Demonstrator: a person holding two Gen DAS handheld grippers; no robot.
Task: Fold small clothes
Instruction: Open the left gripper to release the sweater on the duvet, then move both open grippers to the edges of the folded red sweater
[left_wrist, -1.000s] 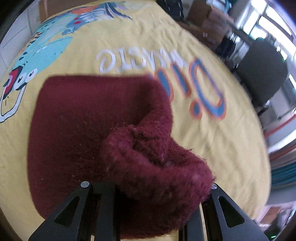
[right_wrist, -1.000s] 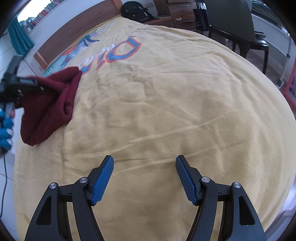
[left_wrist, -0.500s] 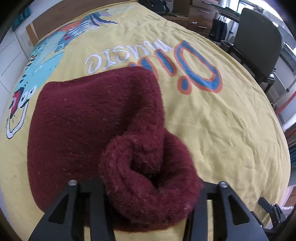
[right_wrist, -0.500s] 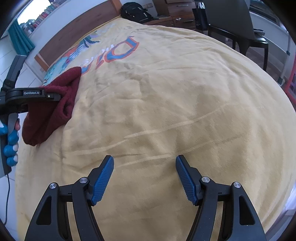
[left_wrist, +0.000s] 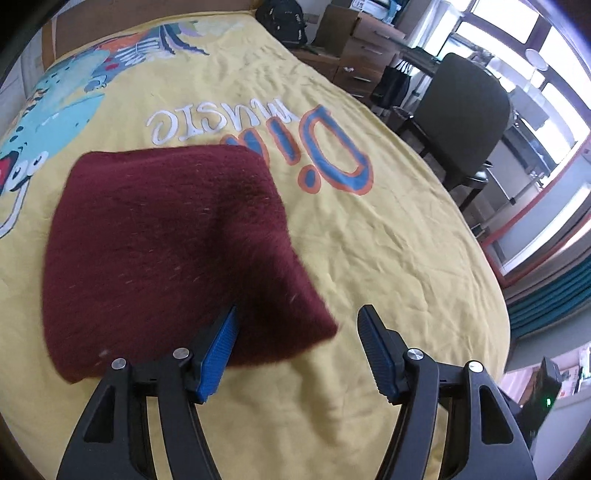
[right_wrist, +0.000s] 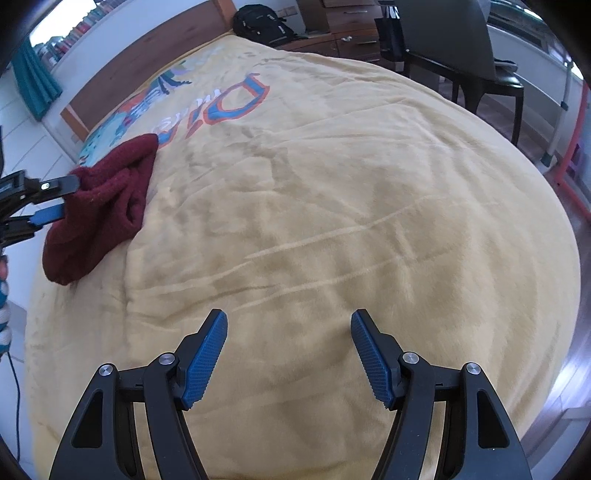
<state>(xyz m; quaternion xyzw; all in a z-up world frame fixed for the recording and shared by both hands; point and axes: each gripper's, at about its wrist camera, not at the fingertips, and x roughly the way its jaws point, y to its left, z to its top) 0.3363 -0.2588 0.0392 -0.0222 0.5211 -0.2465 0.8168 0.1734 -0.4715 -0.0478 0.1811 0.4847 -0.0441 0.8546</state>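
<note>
The garment (left_wrist: 173, 254) — a dark red, fuzzy knit piece — lies on the yellow bedspread (left_wrist: 388, 236), filling the left middle of the left wrist view. In the right wrist view it sits at the left edge of the frame (right_wrist: 103, 206), bunched, with a fold opening toward the right. Its far corner touches the blue-and-orange lettering (left_wrist: 332, 155) printed on the bedspread; white lettering (left_wrist: 207, 122) lies just beyond it.

The left tool (left_wrist: 295, 350) is released: its jaws have just been opening, and the blue pads (left_wrist: 218, 354) stand apart. The garment's near right corner reaches into the gap between them, but neither pad presses on it. In the right wrist view this tool (right_wrist: 55, 199) comes in from the left edge, right at the garment's side.

The right tool (right_wrist: 288, 362) is also released — jaws wide over bare bedspread at the bottom of its frame, well apart from the garment.

A dark chair (left_wrist: 465, 122) stands beside the bed at upper right, and a black backpack (right_wrist: 262, 24) rests past the bed's far end.
</note>
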